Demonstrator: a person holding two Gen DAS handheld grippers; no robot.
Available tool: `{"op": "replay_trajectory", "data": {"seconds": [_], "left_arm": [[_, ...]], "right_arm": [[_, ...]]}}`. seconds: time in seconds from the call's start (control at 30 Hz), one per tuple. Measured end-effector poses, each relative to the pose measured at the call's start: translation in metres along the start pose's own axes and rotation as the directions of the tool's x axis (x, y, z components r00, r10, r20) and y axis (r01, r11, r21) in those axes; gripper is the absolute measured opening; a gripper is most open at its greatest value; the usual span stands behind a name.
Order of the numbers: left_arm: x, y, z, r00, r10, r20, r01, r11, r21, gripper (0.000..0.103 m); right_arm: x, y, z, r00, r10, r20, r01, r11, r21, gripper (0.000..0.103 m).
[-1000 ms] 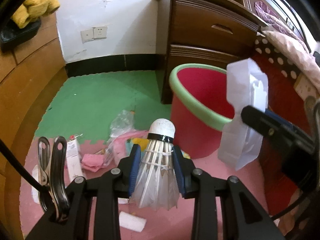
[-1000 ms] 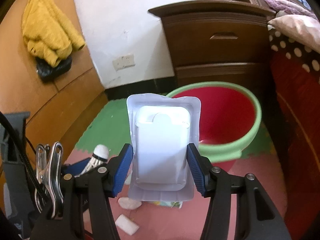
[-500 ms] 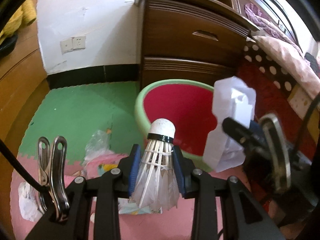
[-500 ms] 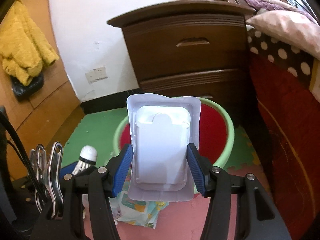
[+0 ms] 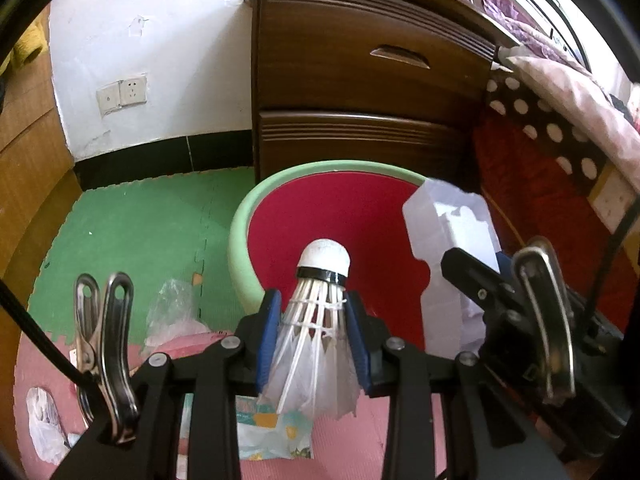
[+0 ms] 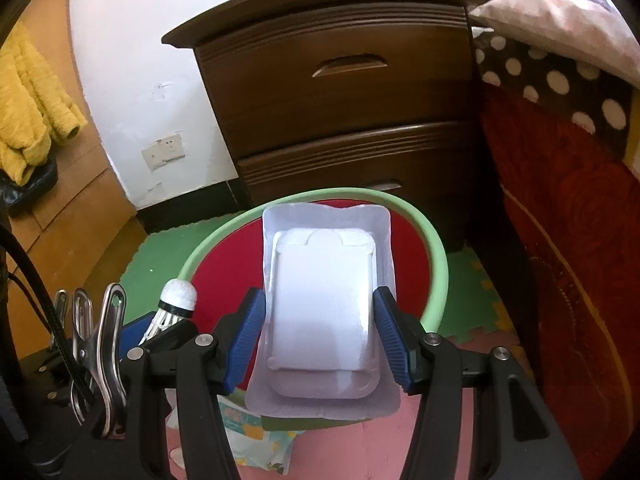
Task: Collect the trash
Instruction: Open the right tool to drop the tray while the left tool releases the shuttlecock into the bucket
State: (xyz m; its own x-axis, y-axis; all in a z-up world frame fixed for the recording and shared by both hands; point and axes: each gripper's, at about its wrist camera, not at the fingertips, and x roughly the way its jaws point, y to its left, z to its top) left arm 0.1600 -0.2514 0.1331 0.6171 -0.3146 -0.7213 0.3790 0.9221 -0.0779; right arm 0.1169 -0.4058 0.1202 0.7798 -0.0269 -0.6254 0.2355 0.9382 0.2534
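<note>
Here a dark wooden dresser [image 6: 344, 92] stands just behind the bin [image 6: 434, 256].

We count one shuttlecock [image 5: 316, 320], one white plastic tray [image 6: 324, 312], one red bin [image 5: 240, 240], two drawers [image 6: 340, 80] in one cabinet, and one wall socket plate [image 5: 122, 96].

Glossy dark wooden nightstand [image 6: 340, 92]; smooth plastic basin [image 5: 240, 240] (red inside, green rim); translucent plastic blister tray [image 6: 324, 308]; feathered shuttlecock [image 5: 316, 336] with matt cork; foam floor mat [image 5: 132, 224].
</note>
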Motion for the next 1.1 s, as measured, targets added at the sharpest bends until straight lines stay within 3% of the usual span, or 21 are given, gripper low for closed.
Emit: {"op": "replay_trajectory", "data": {"seconds": [0.47, 0.7, 1.1], "left_arm": [[0.014, -0.004, 0.007, 1.0, -0.003, 0.022, 0.003, 1.0, 0.016, 0.034], [0.017, 0.0, 0.006, 1.0, 0.0, -0.009, 0.0, 1.0, -0.011, 0.046], [0.015, 0.0, 0.006, 1.0, 0.008, -0.015, -0.008, 1.0, -0.002, 0.051]], "right_arm": [[0.009, -0.013, 0.001, 0.999, 0.002, 0.034, -0.003, 0.999, 0.04, 0.058], [0.009, -0.015, 0.002, 0.999, 0.022, 0.047, -0.025, 0.998, 0.062, 0.061], [0.008, -0.018, 0.0, 0.997, 0.047, 0.063, -0.052, 0.996, 0.068, 0.063]]}}
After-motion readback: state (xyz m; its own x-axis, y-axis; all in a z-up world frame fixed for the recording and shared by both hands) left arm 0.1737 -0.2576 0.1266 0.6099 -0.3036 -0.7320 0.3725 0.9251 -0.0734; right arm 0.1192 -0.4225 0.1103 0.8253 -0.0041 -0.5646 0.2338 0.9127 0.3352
